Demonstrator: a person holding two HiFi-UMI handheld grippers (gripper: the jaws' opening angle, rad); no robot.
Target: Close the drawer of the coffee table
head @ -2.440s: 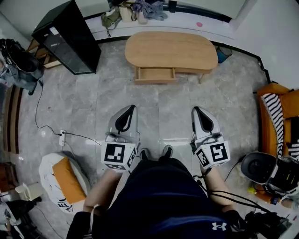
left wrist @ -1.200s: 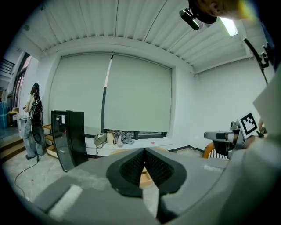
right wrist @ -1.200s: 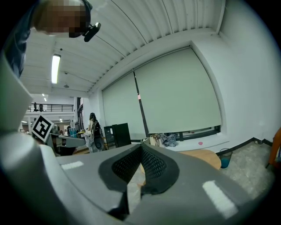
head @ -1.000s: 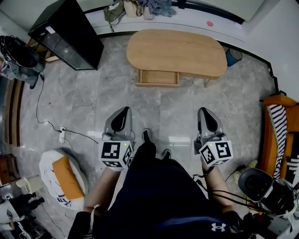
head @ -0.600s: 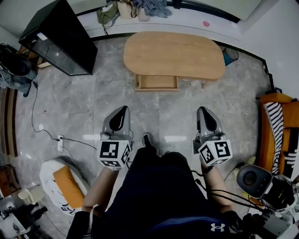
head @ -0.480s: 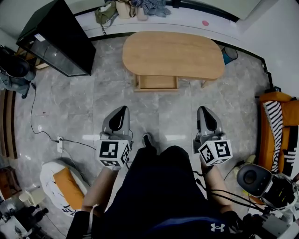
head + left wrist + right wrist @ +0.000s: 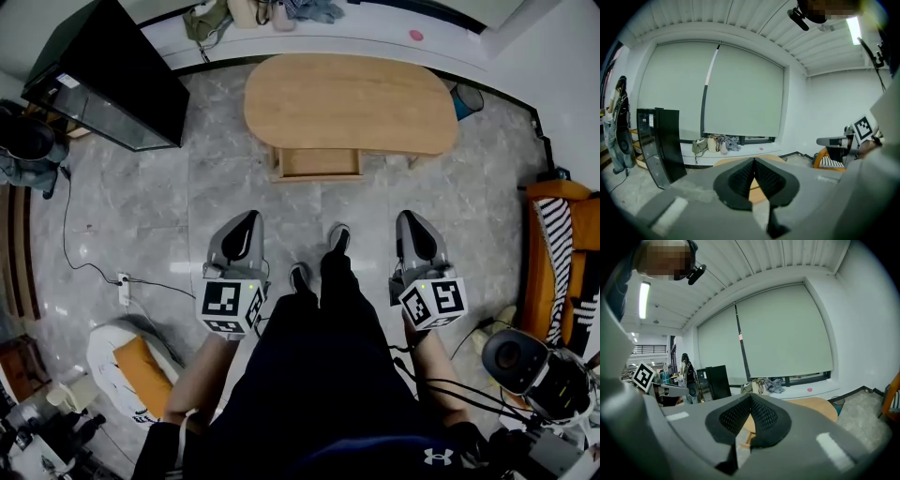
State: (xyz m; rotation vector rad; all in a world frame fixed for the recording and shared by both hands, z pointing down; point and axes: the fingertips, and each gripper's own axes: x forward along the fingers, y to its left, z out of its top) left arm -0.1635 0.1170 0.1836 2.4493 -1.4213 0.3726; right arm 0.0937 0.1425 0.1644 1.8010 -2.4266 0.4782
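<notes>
Grey left gripper (image 7: 255, 217) and right gripper (image 7: 403, 217) pinched shut, empty, aimed at far open drawer (image 7: 317, 162) for pushing

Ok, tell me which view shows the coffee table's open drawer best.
The head view: the drawer shows from above, pulled out from under the coffee table. In the left gripper view the shut left gripper hides it; the right gripper view shows only a wooden sliver past the right gripper.

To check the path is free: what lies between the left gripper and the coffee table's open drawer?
Only bare grey floor, as the head view shows. The left gripper is apart from the drawer.
</notes>
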